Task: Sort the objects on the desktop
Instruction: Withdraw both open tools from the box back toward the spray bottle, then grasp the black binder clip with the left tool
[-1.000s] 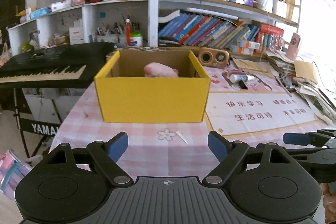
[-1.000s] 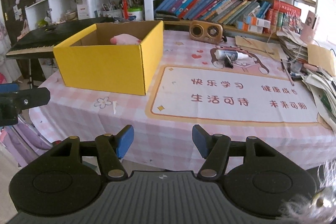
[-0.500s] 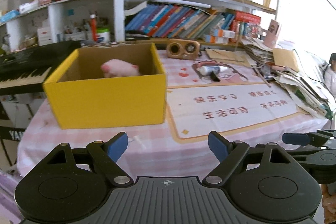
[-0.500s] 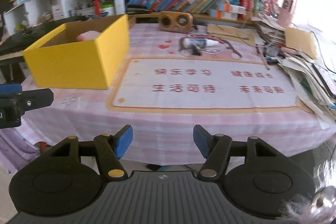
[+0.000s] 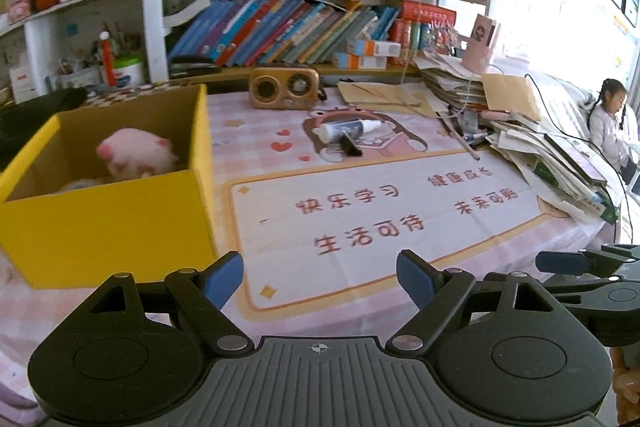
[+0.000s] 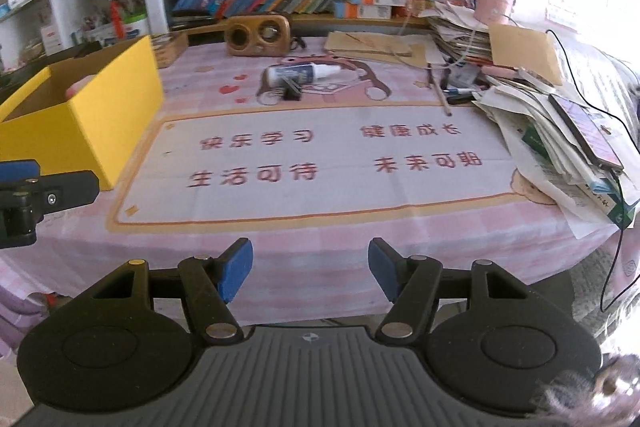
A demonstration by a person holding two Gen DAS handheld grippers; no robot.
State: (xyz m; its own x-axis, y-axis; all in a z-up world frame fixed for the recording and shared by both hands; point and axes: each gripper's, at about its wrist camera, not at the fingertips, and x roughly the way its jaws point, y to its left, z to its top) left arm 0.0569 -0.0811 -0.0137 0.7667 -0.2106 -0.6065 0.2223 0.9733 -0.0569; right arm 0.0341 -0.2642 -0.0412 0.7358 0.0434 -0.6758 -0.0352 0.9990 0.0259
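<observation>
A yellow cardboard box (image 5: pixel 104 223) stands at the table's left with a pink plush toy (image 5: pixel 134 157) inside; the same box (image 6: pixel 92 119) shows in the right wrist view. Farther back on the desk mat (image 5: pixel 380 211) lie a white tube (image 5: pixel 348 127) and a black binder clip (image 5: pixel 350 146); the right wrist view shows the tube (image 6: pixel 300 72) and clip (image 6: pixel 291 87) too. My left gripper (image 5: pixel 319 279) hangs open and empty near the table's front edge, right of the box. My right gripper (image 6: pixel 310 269) is open and empty, just off the front edge.
A wooden speaker (image 5: pixel 285 87) sits at the back before shelves of books (image 5: pixel 288 31). Stacked papers and a phone (image 6: pixel 560 131) crowd the right side, with a pencil (image 6: pixel 438 91) nearby. A person (image 5: pixel 608 131) sits far right. A keyboard's dark edge (image 5: pixel 24 115) lies behind the box.
Both grippers have swung to the right along the table's front. The yellow box slid from the middle of the views to the left, and the tube, clip and paper stacks came toward centre.
</observation>
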